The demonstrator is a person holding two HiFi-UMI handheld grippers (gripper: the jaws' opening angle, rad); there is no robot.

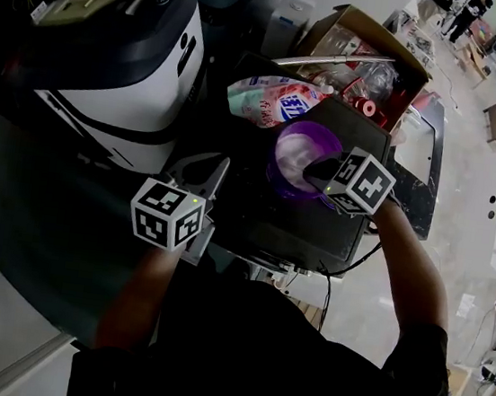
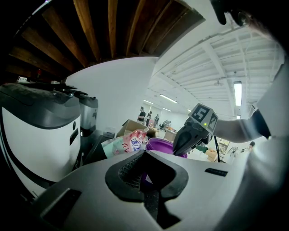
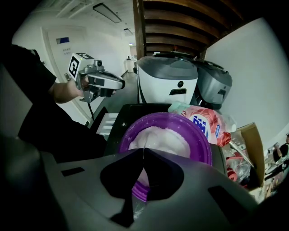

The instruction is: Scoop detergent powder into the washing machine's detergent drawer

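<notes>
My left gripper (image 2: 145, 153) and right gripper (image 3: 143, 151) are clenched empty; loose powder (image 3: 165, 137) beyond the right jaws spills easily, so I'd pinch the light bowl (image 3: 204, 145) by its rim

1. The near rim of the bowl (image 3: 198, 135) is hidden behind the right gripper (image 3: 143, 150).
2. The print on the bag (image 1: 270, 100) is too small to read.
3. The washer (image 2: 31, 135) is cut off by the left edge.
4. The far people (image 2: 141, 115) are too small to tell.
</notes>
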